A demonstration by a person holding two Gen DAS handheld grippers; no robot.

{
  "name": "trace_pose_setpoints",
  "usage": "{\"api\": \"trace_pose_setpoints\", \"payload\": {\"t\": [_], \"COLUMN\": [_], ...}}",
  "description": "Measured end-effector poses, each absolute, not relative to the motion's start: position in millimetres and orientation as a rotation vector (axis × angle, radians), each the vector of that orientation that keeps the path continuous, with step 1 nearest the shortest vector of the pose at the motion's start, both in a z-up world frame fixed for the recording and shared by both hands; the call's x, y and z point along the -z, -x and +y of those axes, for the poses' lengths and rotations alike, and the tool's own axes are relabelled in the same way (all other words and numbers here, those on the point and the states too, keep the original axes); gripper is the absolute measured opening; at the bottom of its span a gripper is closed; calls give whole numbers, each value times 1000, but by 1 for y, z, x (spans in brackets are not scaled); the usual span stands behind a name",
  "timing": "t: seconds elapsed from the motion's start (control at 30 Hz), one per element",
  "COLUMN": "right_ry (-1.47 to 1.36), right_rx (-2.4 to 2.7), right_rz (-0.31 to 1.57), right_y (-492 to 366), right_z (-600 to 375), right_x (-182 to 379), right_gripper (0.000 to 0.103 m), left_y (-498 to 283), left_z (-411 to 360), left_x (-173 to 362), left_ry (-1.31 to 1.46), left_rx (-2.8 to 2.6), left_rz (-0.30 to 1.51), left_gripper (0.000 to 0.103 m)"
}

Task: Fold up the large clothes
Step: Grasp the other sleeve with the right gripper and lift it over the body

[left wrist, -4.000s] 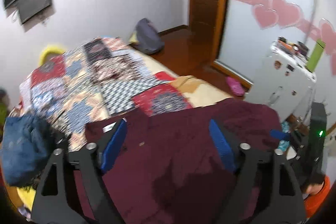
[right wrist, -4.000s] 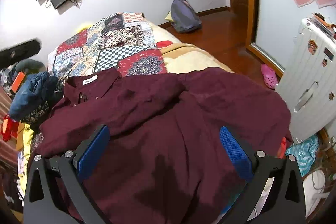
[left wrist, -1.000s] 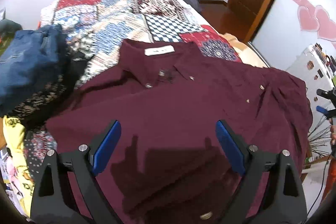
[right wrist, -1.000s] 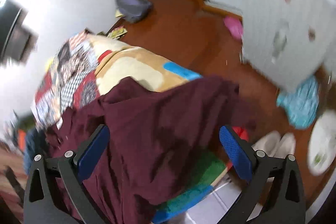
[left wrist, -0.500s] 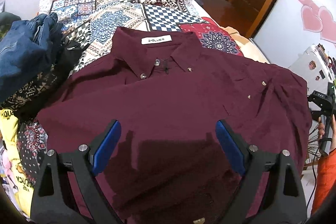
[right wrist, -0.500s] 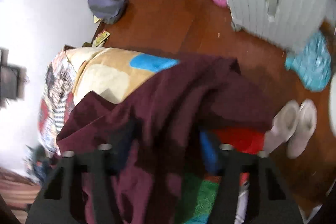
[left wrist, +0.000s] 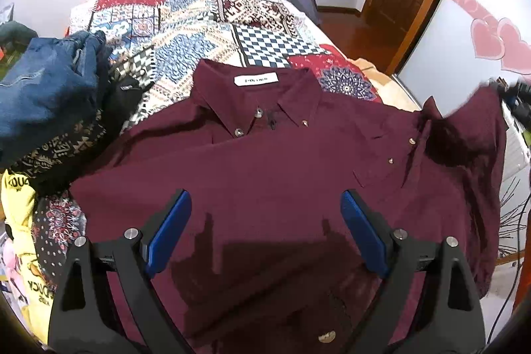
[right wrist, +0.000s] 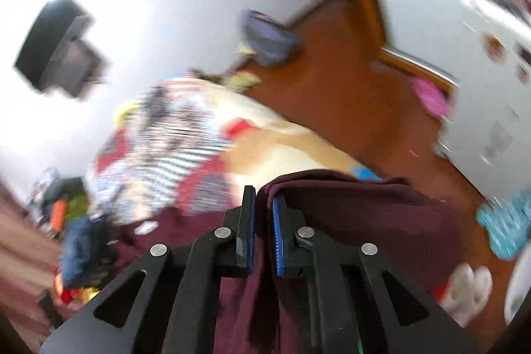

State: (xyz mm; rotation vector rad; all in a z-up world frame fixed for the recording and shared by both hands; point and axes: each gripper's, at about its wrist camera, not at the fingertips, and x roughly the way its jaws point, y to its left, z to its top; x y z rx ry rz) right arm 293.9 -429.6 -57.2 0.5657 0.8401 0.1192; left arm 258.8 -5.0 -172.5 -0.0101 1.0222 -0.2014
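Note:
A maroon button-up shirt [left wrist: 282, 161] lies front up on the patchwork bedspread [left wrist: 199, 25], collar with a white label toward the far side. My left gripper [left wrist: 265, 221] hovers open over the shirt's lower front, nothing between its blue pads. The shirt's right edge is lifted at the far right of the left wrist view, where my right gripper [left wrist: 512, 98] shows as a blur. In the right wrist view, my right gripper [right wrist: 264, 208] is shut on a fold of the maroon shirt [right wrist: 348, 201], which drapes off to the right.
Blue jeans [left wrist: 46, 88] and dark patterned clothes are piled at the bed's left, yellow fabric [left wrist: 18, 221] below them. A white suitcase [right wrist: 491, 88], pink slipper [right wrist: 431, 98], white slippers [right wrist: 468, 291] and a grey bag [right wrist: 268, 38] sit on the wooden floor right of the bed.
My right gripper closed on the shirt's right edge and lifted it, with the view swinging up. The left gripper stayed open over the shirt's lower front.

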Motion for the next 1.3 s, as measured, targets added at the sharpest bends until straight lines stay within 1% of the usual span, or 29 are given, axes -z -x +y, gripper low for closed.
{"api": "trace_pose_setpoints", "payload": {"t": [0.1, 0.23, 0.3, 0.37, 0.4, 0.43, 0.47, 0.57, 0.6, 0.67, 0.7, 0.73, 0.83, 1.0, 1.07, 1.13, 1.3], "right_ry": [-484, -373, -300, -275, -248, -237, -237, -284, -316, -384, -408, -422, -456, -517, -555, -600, -757], "right_rx": [-238, -426, -476, -496, -499, -501, -505, -490, -482, -459, -437, -414, -338, -196, -109, -41, 101], "right_rz": [797, 817, 887, 968, 1030, 1063, 1124, 1242, 1255, 1249, 1233, 1213, 1117, 1005, 991, 1003, 1117], "right_y": [-291, -269, -259, -255, -251, -251, -247, -248, -246, -246, -245, -244, -237, -234, -239, -242, -254], "right_z": [-387, -324, -290, -276, -266, -262, -258, -262, -269, -290, -302, -309, -348, -410, -428, -446, -490], "right_x": [33, 35, 56, 81, 102, 110, 128, 151, 151, 142, 134, 128, 103, 87, 94, 108, 179], "right_gripper": [8, 8, 8, 8, 8, 9, 9, 13, 16, 30, 45, 58, 69, 80, 80, 80, 80], "left_y": [-256, -251, -250, -248, -247, -246, -244, -242, -241, -241, -241, -242, -244, -247, -249, -250, -252], "left_z": [2, 14, 19, 24, 26, 27, 29, 29, 29, 26, 25, 24, 18, 6, 1, -3, -9], "left_x": [168, 167, 168, 169, 169, 169, 169, 169, 169, 168, 167, 167, 165, 164, 164, 164, 167], "left_ry": [9, 6, 15, 27, 31, 34, 35, 28, 21, 13, 12, 13, 14, 1, 3, 5, 1], "left_rx": [197, 180, 178, 176, 175, 174, 173, 170, 166, 161, 162, 164, 175, 183, 186, 188, 183], "left_rz": [1008, 996, 1000, 1003, 1003, 1003, 1002, 998, 996, 992, 990, 989, 985, 983, 986, 987, 999], "left_gripper": [91, 91, 91, 91, 91, 91, 91, 91, 91, 91, 91, 91, 91, 91, 91, 91, 91]}}
